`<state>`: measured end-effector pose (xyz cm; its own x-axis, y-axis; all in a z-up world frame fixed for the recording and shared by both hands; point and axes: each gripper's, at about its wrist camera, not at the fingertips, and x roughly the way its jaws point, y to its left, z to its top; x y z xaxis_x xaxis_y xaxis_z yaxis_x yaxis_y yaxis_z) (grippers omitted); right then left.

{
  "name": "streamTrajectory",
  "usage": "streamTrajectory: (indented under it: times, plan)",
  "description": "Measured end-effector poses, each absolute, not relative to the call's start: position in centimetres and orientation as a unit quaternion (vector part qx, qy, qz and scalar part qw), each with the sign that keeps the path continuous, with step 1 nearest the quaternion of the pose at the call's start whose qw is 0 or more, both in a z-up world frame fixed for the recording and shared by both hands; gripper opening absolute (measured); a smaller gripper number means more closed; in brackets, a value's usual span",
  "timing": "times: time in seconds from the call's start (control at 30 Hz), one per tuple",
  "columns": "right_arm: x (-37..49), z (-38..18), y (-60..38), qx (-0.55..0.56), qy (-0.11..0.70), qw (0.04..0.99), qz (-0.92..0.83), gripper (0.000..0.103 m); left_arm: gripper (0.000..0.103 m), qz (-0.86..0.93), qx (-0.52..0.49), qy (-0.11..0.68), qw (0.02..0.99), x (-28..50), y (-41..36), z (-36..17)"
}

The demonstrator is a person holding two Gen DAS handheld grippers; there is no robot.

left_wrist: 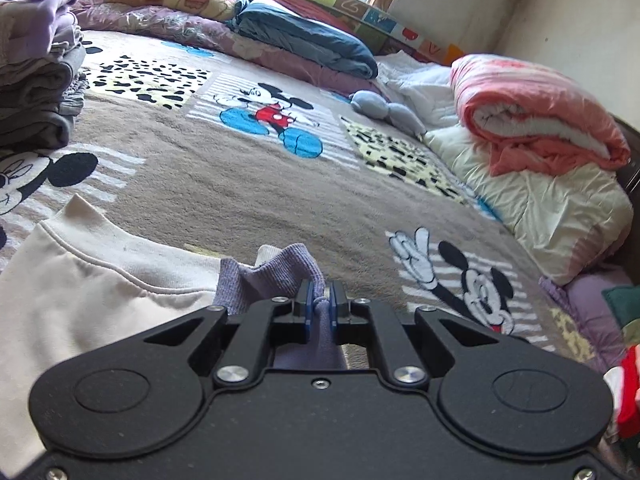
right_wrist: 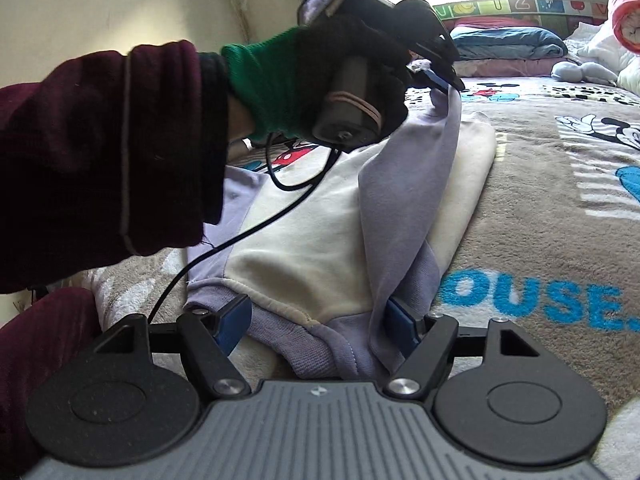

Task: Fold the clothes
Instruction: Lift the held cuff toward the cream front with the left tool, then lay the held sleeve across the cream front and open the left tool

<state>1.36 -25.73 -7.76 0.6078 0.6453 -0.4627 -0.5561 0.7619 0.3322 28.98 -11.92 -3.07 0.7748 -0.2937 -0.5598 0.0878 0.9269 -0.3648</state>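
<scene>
Lilac cuff (left_wrist: 276, 276) is pinched in the left gripper (left_wrist: 320, 304), sleeve lifted over the cream sweatshirt (right_wrist: 312, 240) lying near on the blanket (left_wrist: 248, 184). Right gripper (right_wrist: 316, 320), jaws wide, straddles the hem, gripping nothing. Best lay the sleeve flat across the body, hem pinned.

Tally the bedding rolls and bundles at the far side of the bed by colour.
Blue folded quilt: 1
Coral-pink rolled quilt: 1
Cream padded quilt: 1
Total: 3
</scene>
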Motion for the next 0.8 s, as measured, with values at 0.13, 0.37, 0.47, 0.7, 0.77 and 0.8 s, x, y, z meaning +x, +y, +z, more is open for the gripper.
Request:
streamTrajectory:
  times: [0.13, 0.37, 0.47, 0.7, 0.77, 0.8]
  plan:
    - [1.6, -7.8, -25.9, 0.084, 0.29, 0.891, 0.338, 0.073, 0.005, -0.099, -0.139, 0.329, 0.929, 29.7, -12.9, -4.0]
    - [1.8, -7.8, -26.0, 0.095, 0.293, 0.889, 0.34, 0.073, 0.005, -0.1, -0.086, 0.336, 0.932, 30.3, -14.9, -4.7]
    - [1.8, -7.8, -26.0, 0.096, 0.293, 0.889, 0.339, 0.073, 0.018, -0.125, -0.057, 0.354, 0.925, 30.8, -15.9, -5.2]
    - [-0.7, -6.5, -27.5, 0.088, 0.265, 0.909, 0.309, 0.072, 0.023, -0.141, -0.048, 0.303, 0.941, 27.8, -12.5, -2.4]
    - [-1.8, -5.8, -27.8, 0.072, 0.239, 0.923, 0.292, 0.072, 0.023, -0.15, -0.036, 0.303, 0.94, 27.1, -11.5, -2.2]
    - [-2.0, -5.6, -27.6, 0.058, 0.223, 0.93, 0.287, 0.072, 0.023, -0.152, -0.025, 0.304, 0.94, 27.0, -11.4, -2.3]
